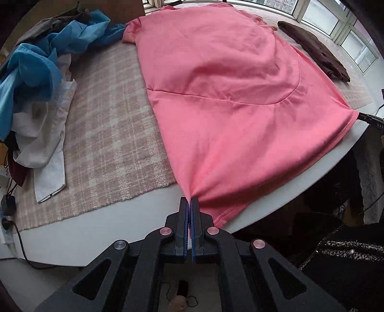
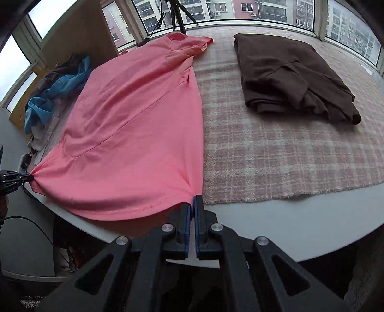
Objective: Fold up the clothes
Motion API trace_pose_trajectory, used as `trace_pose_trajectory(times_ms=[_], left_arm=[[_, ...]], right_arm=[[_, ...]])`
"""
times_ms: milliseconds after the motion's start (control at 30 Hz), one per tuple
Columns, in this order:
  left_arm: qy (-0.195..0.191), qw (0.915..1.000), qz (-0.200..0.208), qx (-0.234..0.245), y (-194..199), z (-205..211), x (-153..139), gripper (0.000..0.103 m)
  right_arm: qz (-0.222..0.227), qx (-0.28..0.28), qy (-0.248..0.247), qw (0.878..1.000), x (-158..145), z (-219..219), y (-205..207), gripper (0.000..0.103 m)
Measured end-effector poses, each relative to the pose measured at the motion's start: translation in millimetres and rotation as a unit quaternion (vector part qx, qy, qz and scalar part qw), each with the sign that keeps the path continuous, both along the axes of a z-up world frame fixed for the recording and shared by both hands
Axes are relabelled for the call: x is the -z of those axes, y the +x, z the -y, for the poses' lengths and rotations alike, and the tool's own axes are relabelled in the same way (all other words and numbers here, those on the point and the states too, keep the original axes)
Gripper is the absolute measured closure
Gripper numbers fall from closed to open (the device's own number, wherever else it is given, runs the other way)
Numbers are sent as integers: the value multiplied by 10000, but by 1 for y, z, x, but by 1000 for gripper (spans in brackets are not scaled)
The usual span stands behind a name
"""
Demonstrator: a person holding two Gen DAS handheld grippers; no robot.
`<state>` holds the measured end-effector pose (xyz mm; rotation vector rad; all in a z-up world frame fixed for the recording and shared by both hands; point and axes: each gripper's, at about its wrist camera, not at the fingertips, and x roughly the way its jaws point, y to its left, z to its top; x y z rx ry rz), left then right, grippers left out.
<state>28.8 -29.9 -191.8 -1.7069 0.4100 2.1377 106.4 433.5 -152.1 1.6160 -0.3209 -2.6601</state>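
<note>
A pink short-sleeved cotton T-shirt lies spread flat on a beige-and-white checked woven cloth that covers most of a white round-edged table, its collar end toward the windows and its hem hanging over the near table edge.

The left gripper has its two black, blue-lined fingers pressed together on one bottom corner of the T-shirt, and the fabric puckers into radiating creases at that pinch. The right gripper is likewise clamped on the opposite hem corner, where the T-shirt's side edge meets the checked cloth. In the right wrist view the left gripper shows at the far end of the hem, gripping a bunched point of fabric. The hem sags in a shallow curve between the two held corners, over the bare table rim.

On the left-gripper side of the T-shirt, a crumpled blue garment sits heaped on a white shirt and some grey clothing, near the T-shirt's sleeve. On the right-gripper side, well apart from the T-shirt, a folded dark brown garment rests on the checked cloth. Beyond the T-shirt's collar, a black tripod stands against the windows.
</note>
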Motion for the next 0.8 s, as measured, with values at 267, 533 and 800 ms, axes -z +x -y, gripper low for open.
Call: trace_pose_trajectory(times_ms=[267,533,800], left_arm=[[-1,9992,-25,-395,1,27,-23,90],[-65,9906,-1305,-416,-118,30,-114,83],[308,9844,-1616,-620,-289,-15,-95,74]], right_arm=[[692,-477,133,9964,1,-6,7,99],[-387,-187,-262,9987,-103,-51,-70,66],[-100,130,-634,9979,-62,-46,-273,66]])
